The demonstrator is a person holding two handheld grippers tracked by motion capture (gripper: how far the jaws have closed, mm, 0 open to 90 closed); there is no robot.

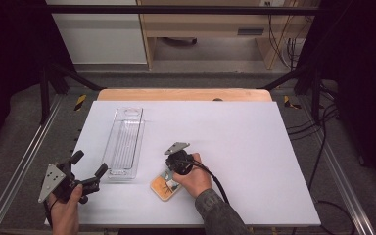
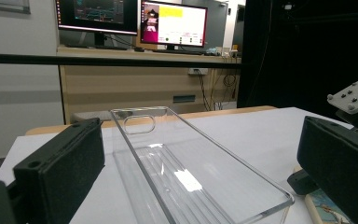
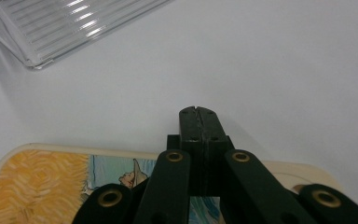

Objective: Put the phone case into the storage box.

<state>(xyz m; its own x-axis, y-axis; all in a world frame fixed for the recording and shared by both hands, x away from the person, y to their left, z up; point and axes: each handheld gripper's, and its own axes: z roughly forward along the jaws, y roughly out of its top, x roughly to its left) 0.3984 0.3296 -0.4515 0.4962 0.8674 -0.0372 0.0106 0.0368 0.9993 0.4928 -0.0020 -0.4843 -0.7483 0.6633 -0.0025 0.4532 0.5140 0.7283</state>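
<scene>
A clear plastic tray (image 1: 126,142) lies lengthwise on the left half of the white table (image 1: 245,147). A flat picture coaster (image 1: 164,187), orange and blue with a cream rim, lies near the front edge, just right of the tray's near end. My right gripper (image 1: 169,167) hovers low over the coaster, jaws shut with nothing between them. In the right gripper view its tips (image 3: 198,114) reach just past the coaster's (image 3: 42,177) far edge. My left gripper (image 1: 90,163) is open at the front left, aimed along the tray (image 2: 191,172).
The tray's near corner (image 3: 51,28) lies close ahead and left of the right gripper. Metal frame rails (image 1: 24,161) run along both table sides. A wooden desk with monitors (image 2: 172,23) stands beyond the far edge.
</scene>
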